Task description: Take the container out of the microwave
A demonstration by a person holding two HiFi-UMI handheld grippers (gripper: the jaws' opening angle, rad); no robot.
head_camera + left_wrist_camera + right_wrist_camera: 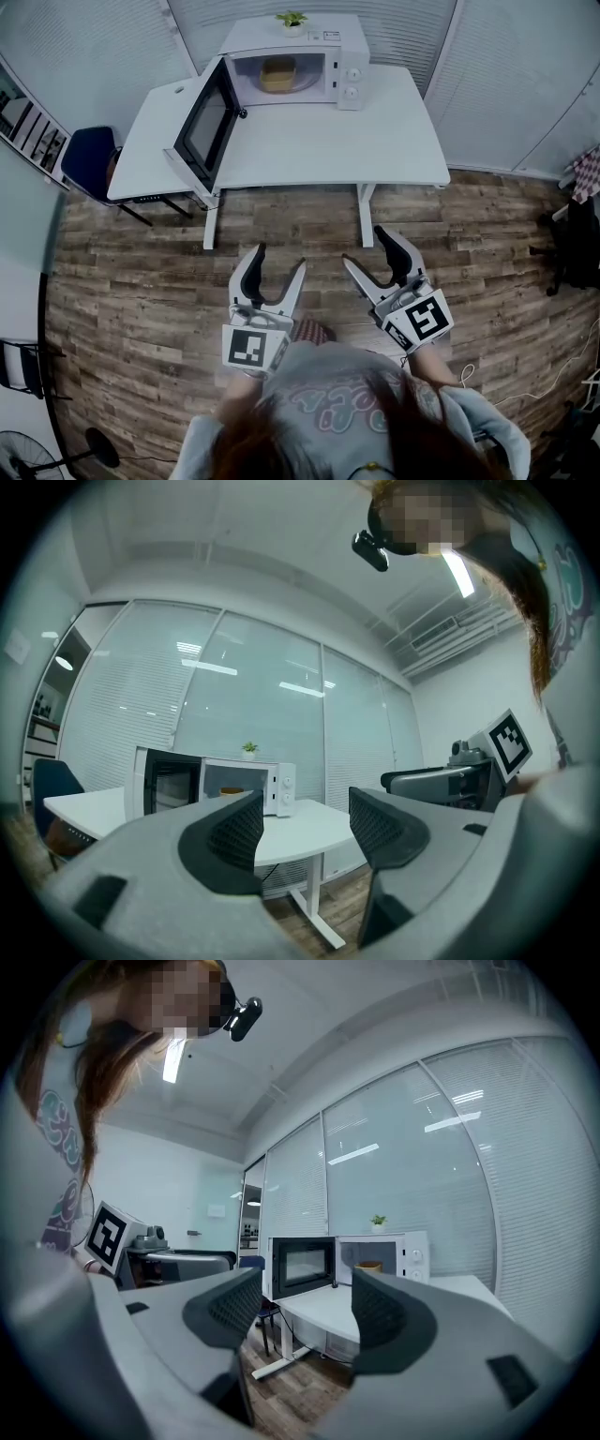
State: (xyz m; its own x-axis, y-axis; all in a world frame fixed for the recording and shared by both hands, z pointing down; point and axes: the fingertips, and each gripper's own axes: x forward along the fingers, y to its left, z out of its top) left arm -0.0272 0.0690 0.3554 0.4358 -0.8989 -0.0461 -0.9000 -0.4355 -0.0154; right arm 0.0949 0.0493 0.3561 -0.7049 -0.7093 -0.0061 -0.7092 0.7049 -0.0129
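A white microwave [339, 58] stands at the back of the white table [375, 150], its door [202, 127] swung wide open to the left. Inside sits a tan container [277, 75], also visible in the right gripper view as a small tan container [369, 1267]. My left gripper [279, 264] and right gripper [367, 248] hover over the floor well in front of the table, both open and empty. In the left gripper view the microwave [246, 787] shows far beyond the left gripper [305, 827]; the right gripper [307, 1312] frames the microwave [375, 1258].
A small potted plant [292, 20] sits on top of the microwave. A blue chair [86, 159] stands left of the table. Glass walls with blinds run behind. A dark chair or bag [574, 239] is at the right, a fan [28, 459] at lower left. Wood floor lies between me and the table.
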